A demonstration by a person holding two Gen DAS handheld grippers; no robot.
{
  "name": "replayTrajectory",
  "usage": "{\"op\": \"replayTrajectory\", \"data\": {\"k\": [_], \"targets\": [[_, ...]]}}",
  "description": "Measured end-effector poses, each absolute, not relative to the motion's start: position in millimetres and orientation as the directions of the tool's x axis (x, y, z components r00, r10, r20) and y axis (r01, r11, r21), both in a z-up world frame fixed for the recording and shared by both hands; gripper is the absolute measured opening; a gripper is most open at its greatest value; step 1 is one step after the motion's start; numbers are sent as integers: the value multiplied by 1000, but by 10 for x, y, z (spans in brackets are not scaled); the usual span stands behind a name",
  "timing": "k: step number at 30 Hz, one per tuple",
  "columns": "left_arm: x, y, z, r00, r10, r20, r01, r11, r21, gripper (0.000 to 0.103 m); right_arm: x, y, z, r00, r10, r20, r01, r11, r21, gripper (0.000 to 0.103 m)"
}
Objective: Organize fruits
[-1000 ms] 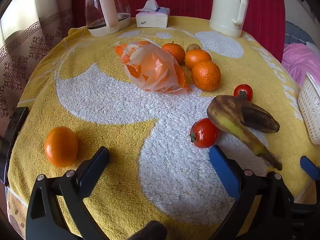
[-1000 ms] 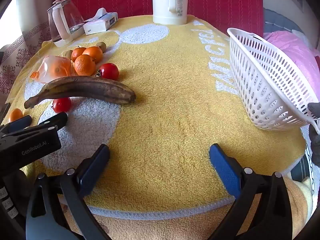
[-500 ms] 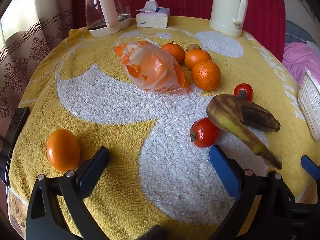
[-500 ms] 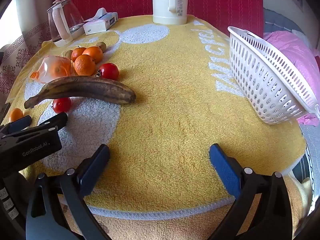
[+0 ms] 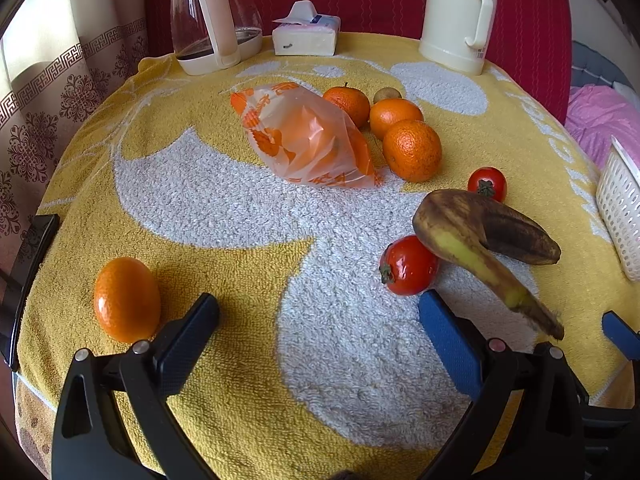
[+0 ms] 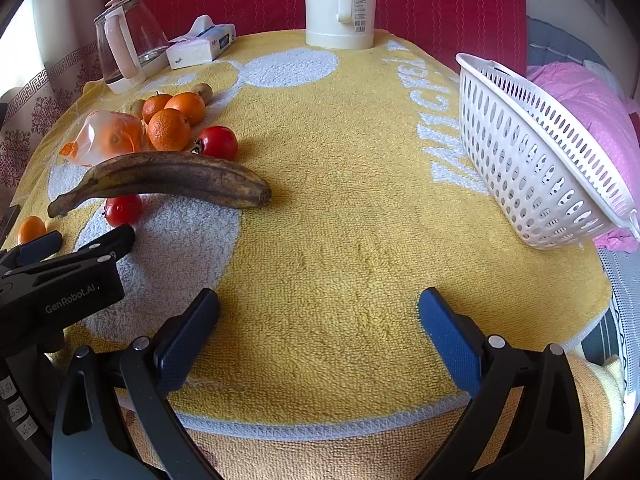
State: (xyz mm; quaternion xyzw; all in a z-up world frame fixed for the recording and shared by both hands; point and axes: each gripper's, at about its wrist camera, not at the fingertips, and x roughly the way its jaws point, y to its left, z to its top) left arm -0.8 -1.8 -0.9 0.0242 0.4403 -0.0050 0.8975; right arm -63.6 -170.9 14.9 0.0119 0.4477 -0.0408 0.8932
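Two views show fruit spread on a yellow-and-white towel [image 5: 240, 208]. From the left wrist, the left gripper [image 5: 318, 324] hangs low over the towel with its fingers spread wide and nothing between them. A smooth, glossy orange [image 5: 127, 299] lies alone just beside the left finger. A shiny red tomato [image 5: 408, 266] sits just ahead of the right finger, touching a banana [image 5: 480, 240] that is mostly brown, with a yellow strip along its stem end. A smaller tomato [image 5: 487, 183] lies just behind the banana. Farther back, three pebbly-skinned oranges [image 5: 412, 150] cluster beside an orange-printed plastic bag [image 5: 308, 140] with fruit inside; a small brownish fruit [image 5: 386, 94] sits behind them. At the far edge stand a glass kettle [image 5: 212, 20], a tissue pack [image 5: 307, 34] and a cream jug [image 5: 460, 16]. A white basket [image 5: 620, 200] shows at the right edge. From the right wrist, the right gripper [image 6: 318, 324] is also wide open and empty, over bare yellow towel [image 6: 340, 220]. The slotted basket [image 6: 536, 160] stands tilted at the right, at the towel's edge. The fruit lies well to the left: the banana [image 6: 168, 178], curved and dark, with one tomato [image 6: 218, 142] behind and another [image 6: 123, 210] in front, the oranges [image 6: 170, 128] and bag [image 6: 106, 136] beyond. The left gripper [image 6: 60, 276] shows at the left edge, the lone orange [image 6: 31, 229] beside it.
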Motion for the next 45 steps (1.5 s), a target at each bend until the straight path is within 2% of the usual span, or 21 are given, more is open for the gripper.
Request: {"op": "replayTrajectory", "data": {"k": [18, 30, 45], "targets": [[-8, -12, -11, 613, 14, -790, 30, 999, 41, 98, -634, -1780, 205, 538, 28, -842, 10, 999, 39, 101], [-6, -21, -4, 613, 14, -790, 30, 999, 41, 98, -629, -1756, 180, 542, 7, -840, 1, 1000, 9, 101], [-252, 71, 123, 633, -59, -772, 62, 998, -26, 98, -633, -1748, 180, 544, 7, -839, 0, 1000, 8, 101]]}}
